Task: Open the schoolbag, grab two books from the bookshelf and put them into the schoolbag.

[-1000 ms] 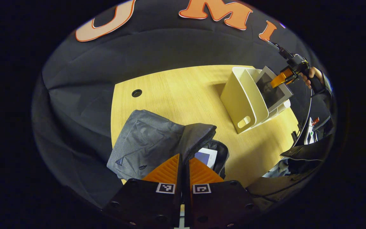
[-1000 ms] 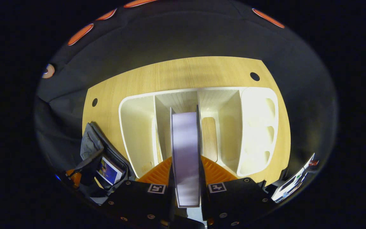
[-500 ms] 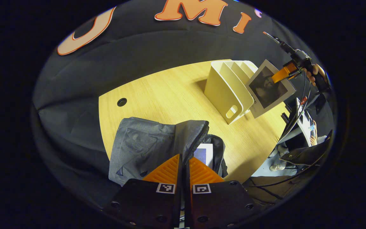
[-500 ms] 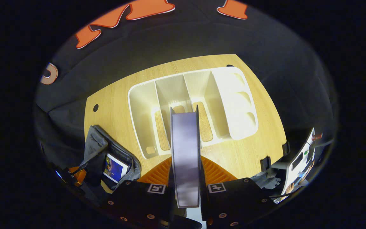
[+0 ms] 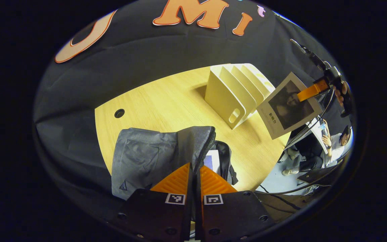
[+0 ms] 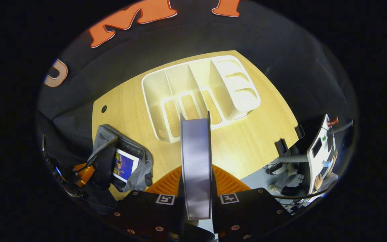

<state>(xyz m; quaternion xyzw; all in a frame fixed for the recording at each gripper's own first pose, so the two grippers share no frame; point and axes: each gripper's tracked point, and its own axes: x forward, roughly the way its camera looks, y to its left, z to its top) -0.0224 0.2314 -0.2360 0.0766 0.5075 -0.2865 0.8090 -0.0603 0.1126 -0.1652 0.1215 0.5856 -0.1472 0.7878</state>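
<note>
One book [image 6: 196, 168] sits clamped between the right claw [image 6: 197, 183] fingers, above the table [image 6: 247, 141].

Left gripper [image 5: 194, 169]: fingers pressed close together, pinching a fold of the schoolbag [image 5: 153, 158] flap just ahead of the tips. Right gripper [image 6: 197, 174]: fingers spread to the thickness of a book [image 6: 196, 161], clamped on both its faces, book edge-on between them. Seen from the left gripper view, right gripper [image 5: 309, 92] raised, gripped by a hand [image 5: 343, 94].
</note>
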